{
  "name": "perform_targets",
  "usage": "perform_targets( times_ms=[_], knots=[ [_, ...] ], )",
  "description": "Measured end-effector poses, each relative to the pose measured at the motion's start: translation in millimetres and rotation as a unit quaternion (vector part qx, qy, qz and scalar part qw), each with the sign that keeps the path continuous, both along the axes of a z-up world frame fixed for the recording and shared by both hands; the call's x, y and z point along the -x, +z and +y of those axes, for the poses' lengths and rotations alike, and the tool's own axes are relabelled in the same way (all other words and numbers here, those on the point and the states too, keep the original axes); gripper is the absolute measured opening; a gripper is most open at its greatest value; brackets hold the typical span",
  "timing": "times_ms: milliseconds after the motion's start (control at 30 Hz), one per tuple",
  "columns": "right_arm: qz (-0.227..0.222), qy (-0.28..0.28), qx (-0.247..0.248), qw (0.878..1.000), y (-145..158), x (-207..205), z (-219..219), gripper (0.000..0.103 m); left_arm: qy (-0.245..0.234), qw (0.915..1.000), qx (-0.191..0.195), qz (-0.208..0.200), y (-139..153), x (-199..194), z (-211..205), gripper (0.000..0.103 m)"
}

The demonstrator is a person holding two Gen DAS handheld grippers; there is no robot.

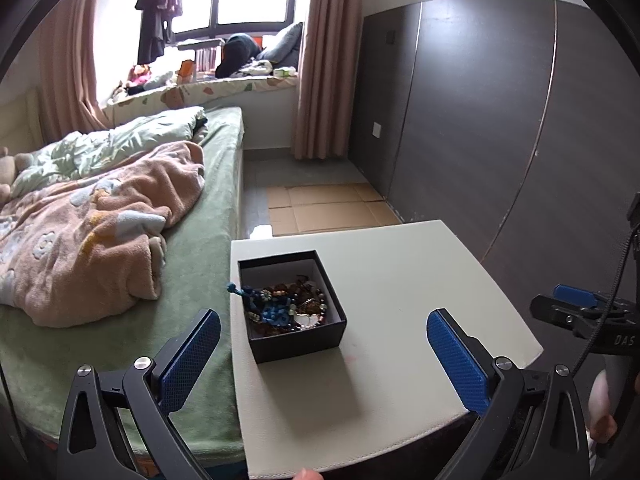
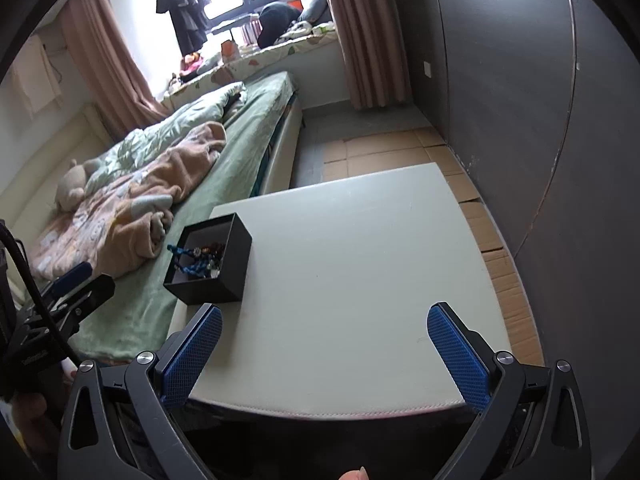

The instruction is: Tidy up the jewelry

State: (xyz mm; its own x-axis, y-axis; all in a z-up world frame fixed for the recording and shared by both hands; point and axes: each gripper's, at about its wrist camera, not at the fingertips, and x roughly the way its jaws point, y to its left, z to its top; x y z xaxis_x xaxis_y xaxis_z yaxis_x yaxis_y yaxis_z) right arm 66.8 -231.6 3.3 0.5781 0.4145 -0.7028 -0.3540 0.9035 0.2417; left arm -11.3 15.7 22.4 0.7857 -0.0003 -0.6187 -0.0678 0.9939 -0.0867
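A black open box [image 1: 296, 342] [image 2: 228, 272] stands near the left edge of a white table [image 1: 400, 280] [image 2: 360, 260]. Inside lies a heap of jewelry [image 1: 286, 306] [image 2: 198, 262]: beaded bracelets and a blue braided cord that hangs over the box's left wall. My left gripper [image 1: 324, 334] is open wide just in front of the box, with nothing between its blue pads. Out over the bare table, to the right of the box, my right gripper [image 2: 326, 330] also stands open and empty. Each gripper shows at the edge of the other's view.
A bed [image 1: 216, 208] with a green sheet and a crumpled pink blanket [image 1: 100, 232] lies against the table's left side. A dark panelled wall [image 1: 500, 120] runs along the right. Flattened cardboard [image 1: 328, 208] covers the floor beyond the table.
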Motion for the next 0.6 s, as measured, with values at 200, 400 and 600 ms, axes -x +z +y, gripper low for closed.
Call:
perform_targets(
  times_ms=[200,400,600],
  knots=[
    [-0.012,-0.003,-0.003,1.0,4.4,1.7,0.1,0.103,0.005,1.0,0.0,-0.001,0.5,1.4,1.3,0.103],
    [-0.015,-0.006,-0.006,1.0,5.7,3.6,-2.9,0.103,0.003,1.0,-0.003,-0.002,0.4,2.1,0.6,0.103],
    [-0.017,-0.009,-0.01,1.0,6.5,4.4,-7.3,0.103,0.004,1.0,-0.002,-0.004,1.2,1.6,0.1,0.103]
  ],
)
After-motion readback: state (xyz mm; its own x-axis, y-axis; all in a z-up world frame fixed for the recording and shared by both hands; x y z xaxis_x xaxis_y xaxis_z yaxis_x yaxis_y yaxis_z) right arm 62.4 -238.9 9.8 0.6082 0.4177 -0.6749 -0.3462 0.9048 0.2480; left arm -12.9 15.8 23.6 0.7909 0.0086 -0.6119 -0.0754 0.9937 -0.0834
